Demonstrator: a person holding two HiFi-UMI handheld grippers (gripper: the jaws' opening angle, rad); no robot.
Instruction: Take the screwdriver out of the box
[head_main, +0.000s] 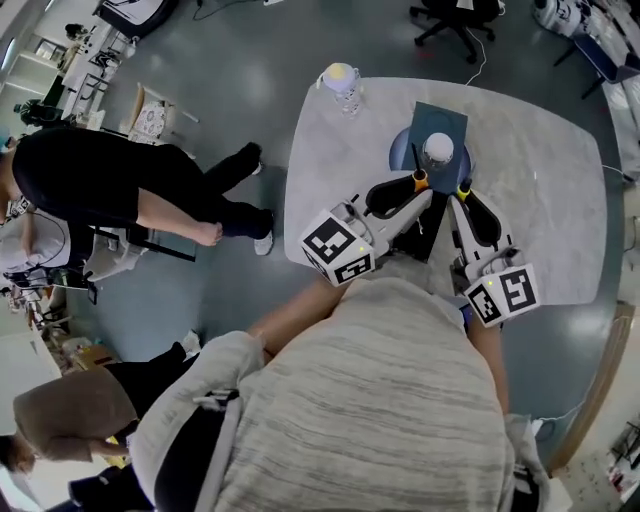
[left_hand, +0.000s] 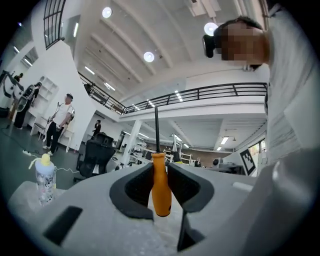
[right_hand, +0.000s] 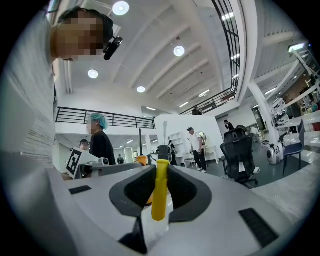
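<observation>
Bottle stood at the far-left edge of the table. Left gripper was clamped on the orange-handled screwdriver, shaft upright, just beside the box. Right gripper gripped a yellow-handled screwdriver, also upright.

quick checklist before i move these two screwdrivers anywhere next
1. left gripper grip: ok, fingers shut on the orange screwdriver handle, shaft pointing up.
2. right gripper grip: ok, shut on the yellow screwdriver handle.
3. tools apart from each other: ok, the head view shows a gap between them.
4. tools clear of the box: cannot tell, from above both tips sit right beside it.
5. bottle out of the way: ok, it stands at a far corner of the table, apart from both grippers.
</observation>
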